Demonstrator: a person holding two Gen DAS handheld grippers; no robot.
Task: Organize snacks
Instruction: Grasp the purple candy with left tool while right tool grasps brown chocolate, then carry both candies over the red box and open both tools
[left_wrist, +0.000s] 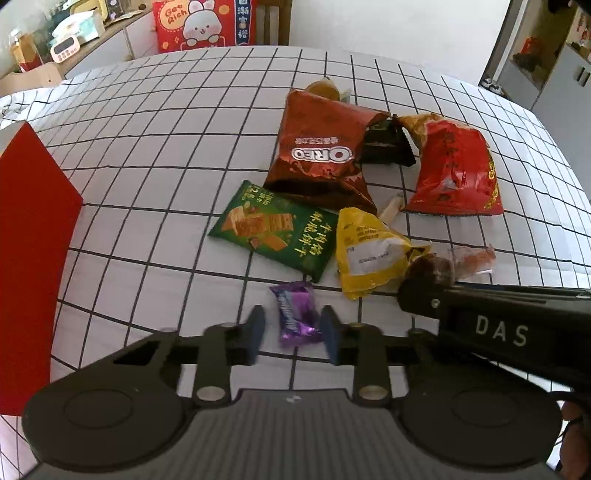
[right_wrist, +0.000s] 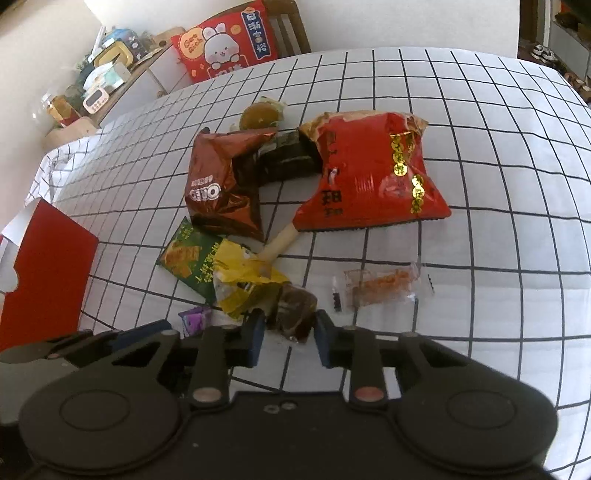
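Snacks lie scattered on a white checked tablecloth (left_wrist: 166, 147). In the left wrist view a purple candy (left_wrist: 297, 315) sits between the blue pads of my left gripper (left_wrist: 293, 330), which is shut on it. The same purple candy (right_wrist: 194, 320) shows at the lower left of the right wrist view. My right gripper (right_wrist: 290, 338) is shut on a brown wrapped snack (right_wrist: 293, 312) that lies against a yellow packet (right_wrist: 247, 284). From the left wrist view, the right gripper (left_wrist: 424, 295) reaches in from the right, with the brown snack (left_wrist: 432, 269) at its tip.
Behind lie an Oreo bag (left_wrist: 317, 147), a red bag (left_wrist: 454, 173), a dark packet (left_wrist: 384, 144), a green biscuit pack (left_wrist: 273, 229) and a clear packet (right_wrist: 380, 286). A red box (left_wrist: 33, 258) stands at the left. A red cushion (right_wrist: 225, 40) sits beyond the table.
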